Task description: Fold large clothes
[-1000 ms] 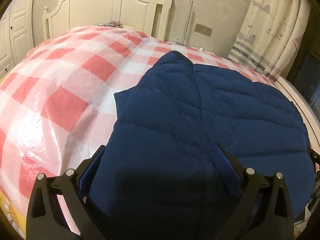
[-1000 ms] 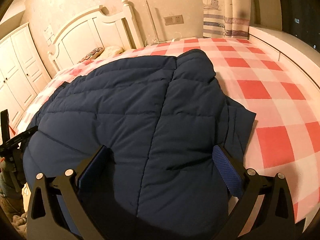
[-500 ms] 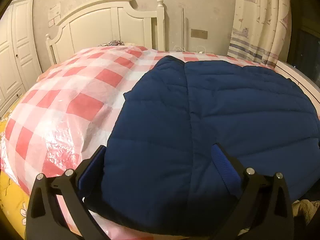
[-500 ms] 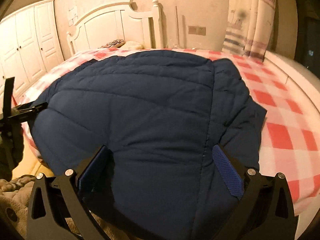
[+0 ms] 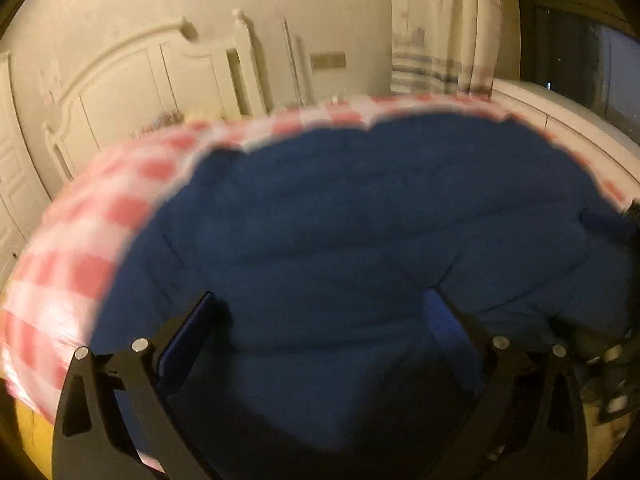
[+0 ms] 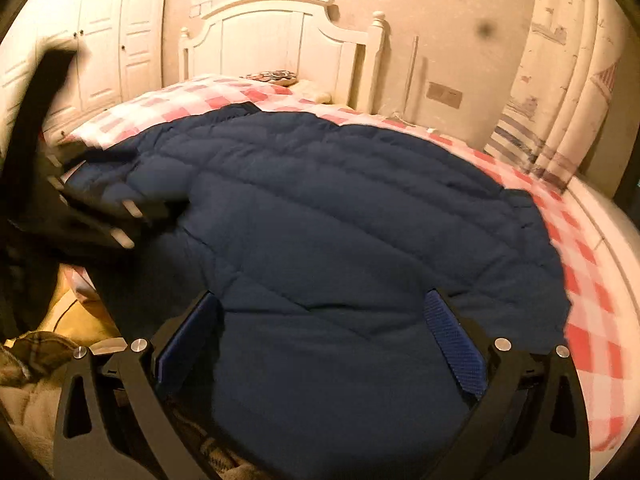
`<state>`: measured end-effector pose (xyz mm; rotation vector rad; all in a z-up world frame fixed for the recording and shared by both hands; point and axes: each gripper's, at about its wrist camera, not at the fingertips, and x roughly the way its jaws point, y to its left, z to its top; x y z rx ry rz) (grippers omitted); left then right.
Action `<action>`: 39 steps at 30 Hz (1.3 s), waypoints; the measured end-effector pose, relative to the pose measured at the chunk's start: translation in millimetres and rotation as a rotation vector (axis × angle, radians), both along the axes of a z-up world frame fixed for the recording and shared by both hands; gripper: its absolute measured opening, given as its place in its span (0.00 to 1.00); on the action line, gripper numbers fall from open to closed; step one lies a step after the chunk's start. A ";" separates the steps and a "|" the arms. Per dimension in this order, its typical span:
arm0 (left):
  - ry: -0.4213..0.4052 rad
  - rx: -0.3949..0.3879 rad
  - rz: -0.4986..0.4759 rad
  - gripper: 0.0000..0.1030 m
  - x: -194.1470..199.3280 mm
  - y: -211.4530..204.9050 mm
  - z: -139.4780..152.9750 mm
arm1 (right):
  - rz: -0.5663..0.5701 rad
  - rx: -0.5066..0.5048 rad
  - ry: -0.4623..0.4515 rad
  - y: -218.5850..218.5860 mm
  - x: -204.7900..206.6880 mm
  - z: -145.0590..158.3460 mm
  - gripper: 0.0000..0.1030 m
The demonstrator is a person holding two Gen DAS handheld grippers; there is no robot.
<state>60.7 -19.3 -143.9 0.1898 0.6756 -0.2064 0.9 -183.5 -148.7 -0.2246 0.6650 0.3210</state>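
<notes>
Compared w/ 1 s ago, both cameras sit much lower and closer to the near edge of the bed [image 6: 592, 344]: then they looked down on the jacket [image 6: 340, 216] from above, now they look almost flat across it. The left view is blurred, so that hand seems to be in quick motion. The jacket lies spread on the checked cover [image 5: 80, 216], filling the centre and lower part of both frames, its near hem at the bed edge by the tools. The left gripper [image 5: 320, 320] has its jaws wide apart, blue pads on both sides of the fabric at the bottom of the frame; nothing is pinched as far as I can see. The right gripper [image 6: 320, 320] is the same, jaws wide, jacket fabric between the pads but not clamped. In the right view the left tool shows as a dark smear at the left edge, approx. at the jacket's left side. My judgement: the descent means a grasp of the near hem is being prepared, probably to lift it and fold toward the headboard [image 6: 280, 36]. The fold is not yet begun.
</notes>
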 end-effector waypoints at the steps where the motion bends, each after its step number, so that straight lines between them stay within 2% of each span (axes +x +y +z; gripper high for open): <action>1: -0.009 -0.007 -0.010 0.98 -1.5 2.7 -2.2 | 0.006 0.006 0.005 -3.0 -0.9 -0.2 0.96; 5: 0.022 0.004 0.022 0.98 -9.1 22.0 9.2 | -0.034 0.018 0.003 -14.0 -7.4 14.7 0.95; 9: -0.026 -0.004 0.114 0.98 -19.3 56.3 18.9 | -0.168 0.072 -0.067 -58.4 -15.0 34.5 0.95; 11: 0.014 0.006 0.168 0.98 -9.8 72.9 9.4 | -0.263 0.081 -0.026 -85.5 -8.2 24.8 0.95; 12: 0.043 -0.013 0.170 0.98 -4.6 81.4 2.5 | -0.304 0.087 0.007 -96.9 -3.6 14.9 0.96; 13: 0.034 -0.029 0.158 0.98 -5.0 84.9 0.5 | -0.297 0.168 0.043 -110.6 -0.4 1.8 0.96; 14: 0.021 -0.006 0.157 0.98 -6.1 82.5 -0.6 | -0.291 0.248 0.051 -119.4 0.6 -5.1 0.96; 15: 0.013 0.016 0.160 0.98 -6.2 79.3 -1.2 | -0.288 0.275 0.055 -122.2 1.3 -8.9 0.96; 17: 0.000 0.042 0.172 0.98 -6.1 74.9 -2.6 | -0.283 0.244 0.055 -119.0 3.2 -8.8 0.96; 23: 0.000 0.029 0.168 0.98 -6.7 76.6 -4.6 | -0.288 0.257 0.080 -121.0 5.6 -7.7 0.96; 25: 0.001 0.032 0.168 0.98 -6.6 74.9 -4.8 | -0.322 0.226 0.102 -116.8 12.2 3.9 0.96; 30: -0.002 0.028 0.169 0.98 -5.3 74.5 -5.5 | -0.282 0.181 0.042 -90.2 27.2 28.7 0.96; 32: -0.001 0.028 0.167 0.98 -5.3 74.5 -5.5 | -0.279 0.121 0.056 -77.6 44.7 26.7 0.96; 34: -0.001 0.024 0.167 0.98 -5.6 74.4 -5.5 | -0.273 0.092 0.107 -71.8 62.6 12.0 0.96; 39: -0.005 0.018 0.161 0.98 -6.9 74.3 -6.5 | -0.268 0.136 0.120 -82.4 52.1 13.2 0.95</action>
